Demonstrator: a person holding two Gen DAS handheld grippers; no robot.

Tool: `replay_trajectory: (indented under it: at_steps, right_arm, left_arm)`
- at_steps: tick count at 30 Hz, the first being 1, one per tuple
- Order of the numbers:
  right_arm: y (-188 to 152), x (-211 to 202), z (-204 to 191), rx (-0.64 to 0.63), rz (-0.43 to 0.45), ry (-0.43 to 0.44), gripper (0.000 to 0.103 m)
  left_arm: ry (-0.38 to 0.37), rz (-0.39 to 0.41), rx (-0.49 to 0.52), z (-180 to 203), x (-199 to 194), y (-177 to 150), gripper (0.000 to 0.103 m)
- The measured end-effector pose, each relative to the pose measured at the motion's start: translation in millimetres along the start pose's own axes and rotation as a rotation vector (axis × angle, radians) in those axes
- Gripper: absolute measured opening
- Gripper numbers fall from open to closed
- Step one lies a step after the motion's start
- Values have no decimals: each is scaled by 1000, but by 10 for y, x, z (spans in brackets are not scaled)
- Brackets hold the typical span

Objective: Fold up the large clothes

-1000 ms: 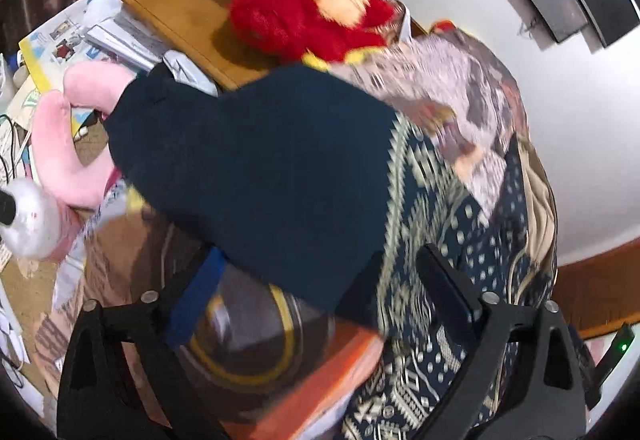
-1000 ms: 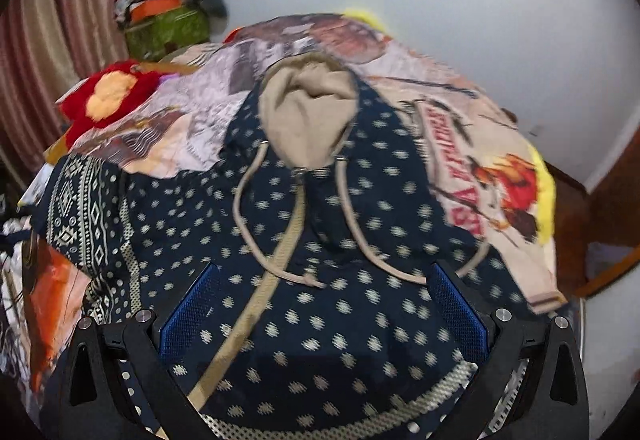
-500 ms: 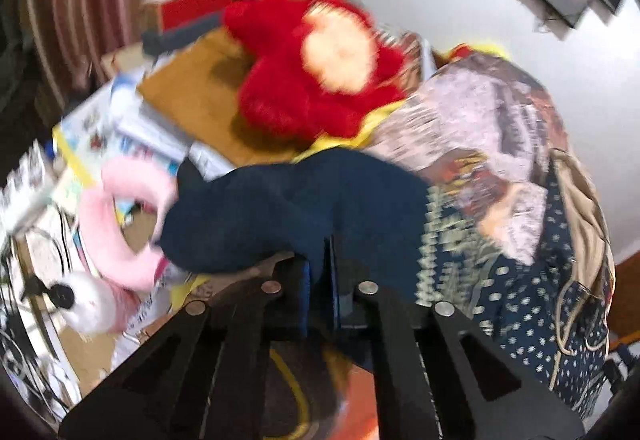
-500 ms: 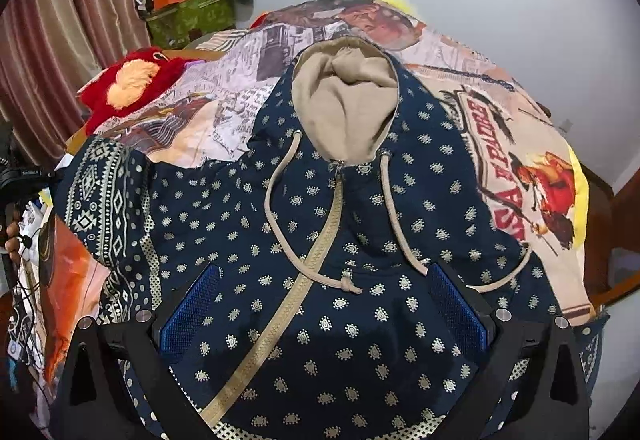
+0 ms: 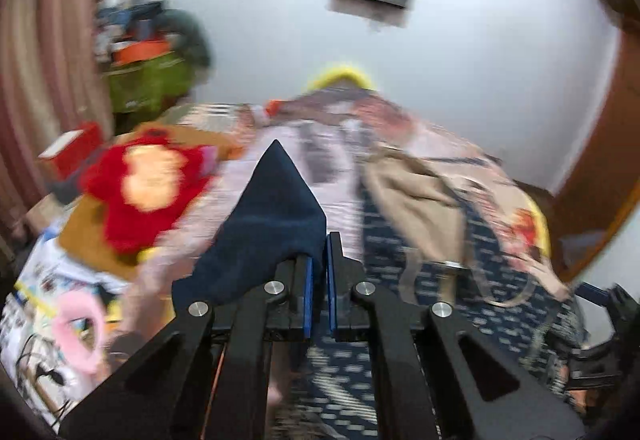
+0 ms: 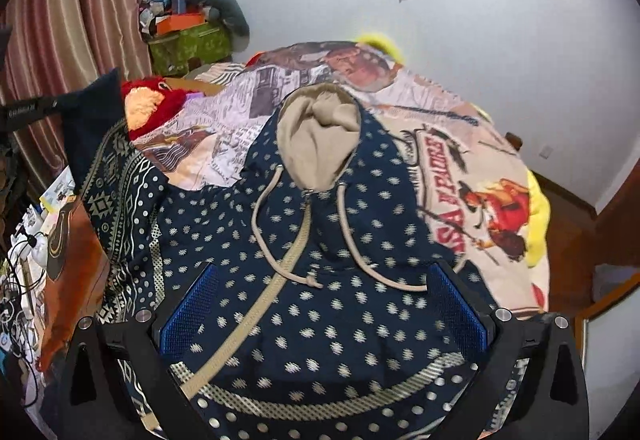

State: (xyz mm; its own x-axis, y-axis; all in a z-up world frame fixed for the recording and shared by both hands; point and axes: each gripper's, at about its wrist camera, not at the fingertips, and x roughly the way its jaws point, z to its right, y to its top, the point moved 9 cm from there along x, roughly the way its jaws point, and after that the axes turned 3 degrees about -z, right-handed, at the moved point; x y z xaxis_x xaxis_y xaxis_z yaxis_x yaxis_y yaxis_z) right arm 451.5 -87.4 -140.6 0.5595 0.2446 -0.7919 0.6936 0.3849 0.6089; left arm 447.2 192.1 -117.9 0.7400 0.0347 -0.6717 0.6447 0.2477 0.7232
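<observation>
One green box (image 6: 188, 44) by the curtain (image 6: 76, 36) holds what looks like clothes

Even indoor light; left view motion-blurred.

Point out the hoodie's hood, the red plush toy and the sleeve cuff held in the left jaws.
hood (image 6: 320, 144): right wrist view, on the beige lining.
red plush toy (image 6: 160, 102): right wrist view, on its red fur.
sleeve cuff (image 5: 276, 216): left wrist view, on the plain navy fabric above the jaws.
</observation>
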Motion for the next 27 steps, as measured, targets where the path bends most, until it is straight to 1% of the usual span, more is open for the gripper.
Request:
replay_trajectory:
  at_steps: [1,3,4,6,8,9,11,13,16,19,21,22,23,24,25,26,27]
  right_arm:
    - [-11,-48,37,3,6,-3,103]
    - [-40,-112,98,11,11,-4,103]
    - [-61,-142,141,17,12,-6,103]
    - [-109,-180,209,26,9,-11,103]
    - [-169,-200,287,34,-1,-15,103]
    - [-204,-208,320,37,-6,-19,103]
    - [-282,-210,390,40,-22,-25,103]
    - [-344,-208,448,44,-36,-32,103]
    - [-430,-194,501,52,-55,-29,103]
    - [-471,-177,505,55,-69,-24,103]
    - [-479,-168,478,52,-74,-22,103]
    - [-473,-160,453,47,-76,-21,103]
    - [-464,-155,433,43,-77,-20,103]
    - [-449,-147,406,38,-78,-16,103]
    - [-425,-141,367,30,-78,-11,103]
    - [-400,-132,330,23,-78,-6,103]
    - [-369,-118,267,14,-78,0,103]
  left_arm:
    - [-31,-16,26,213,53,-25,5]
    - [-67,-56,74,571,201,-135,5]
    - [-80,-78,91,687,266,-210,5]
    - [-121,-142,119,971,459,-376,5]
    - [-177,-242,132,1241,688,-672,5]
    - [-193,-271,137,1319,742,-790,5]
    - [-221,-360,161,1497,914,-1114,5]
    - [-232,-415,189,1630,1002,-1371,5]
    - [-257,-482,246,1763,1018,-1672,5]
    - [-261,-499,293,1743,903,-1784,9]
    - [-265,-481,301,1619,751,-1754,18]
    - [-264,-469,292,1543,677,-1720,30]
    - [-260,-446,271,1418,579,-1668,44]
    - [-254,-429,257,1326,533,-1609,50]
    - [-241,-392,228,1151,432,-1526,57]
    - [-219,-356,199,956,345,-1457,59]
    - [-198,-342,187,831,314,-1417,59]
